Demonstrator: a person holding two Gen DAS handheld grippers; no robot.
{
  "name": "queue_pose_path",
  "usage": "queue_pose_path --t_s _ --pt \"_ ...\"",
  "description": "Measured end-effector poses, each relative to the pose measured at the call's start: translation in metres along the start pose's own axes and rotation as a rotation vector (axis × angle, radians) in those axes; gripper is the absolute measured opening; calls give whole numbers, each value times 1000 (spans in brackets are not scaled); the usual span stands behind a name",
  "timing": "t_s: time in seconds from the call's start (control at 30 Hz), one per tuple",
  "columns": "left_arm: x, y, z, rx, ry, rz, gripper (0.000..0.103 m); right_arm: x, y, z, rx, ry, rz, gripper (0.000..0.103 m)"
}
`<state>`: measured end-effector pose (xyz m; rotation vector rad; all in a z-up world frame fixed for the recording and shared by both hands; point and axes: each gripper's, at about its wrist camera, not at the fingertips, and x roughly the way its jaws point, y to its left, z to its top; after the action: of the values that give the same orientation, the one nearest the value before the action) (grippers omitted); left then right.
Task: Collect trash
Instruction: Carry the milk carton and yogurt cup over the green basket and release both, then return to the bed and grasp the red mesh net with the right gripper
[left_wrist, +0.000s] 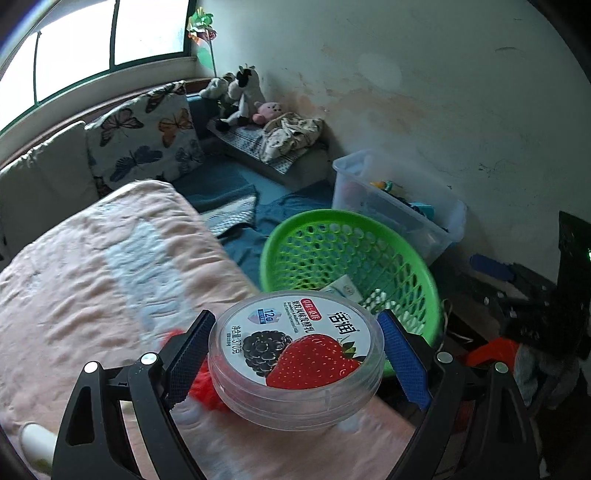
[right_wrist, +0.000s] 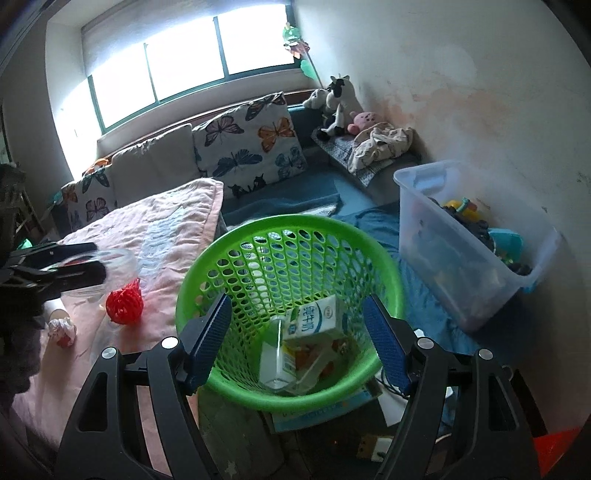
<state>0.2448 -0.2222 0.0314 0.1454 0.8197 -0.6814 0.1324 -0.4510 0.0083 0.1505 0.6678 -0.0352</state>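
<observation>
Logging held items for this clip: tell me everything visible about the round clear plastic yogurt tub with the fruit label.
The round clear plastic yogurt tub is shallow, with ribbed transparent walls and a white lid label showing a strawberry, a blackberry and Chinese text. It sits lid-up, slightly tilted, clamped between the left gripper's blue pads, held above the pink quilt. In the right wrist view it appears blurred.

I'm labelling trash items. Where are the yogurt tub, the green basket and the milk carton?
yogurt tub (left_wrist: 295, 349): left wrist view, on its printed lid.
green basket (right_wrist: 388, 273): right wrist view, on its right rim.
milk carton (right_wrist: 314, 319): right wrist view, on its printed side.
</observation>
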Motion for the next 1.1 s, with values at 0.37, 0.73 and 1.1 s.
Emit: queue_pose_path --t_s 0.37,0.73,1.1 --pt "51 -42 11 -1 54 -42 85 -8 -19 -12 48 -2 0 74" --pt "72 -47 6 -70 63 -77 91 -11 -28 -21 72 5 -4 74" --pt "26 -17 -11 -126 -7 -13 91 -17 -10 -19 48 -5 37 74"
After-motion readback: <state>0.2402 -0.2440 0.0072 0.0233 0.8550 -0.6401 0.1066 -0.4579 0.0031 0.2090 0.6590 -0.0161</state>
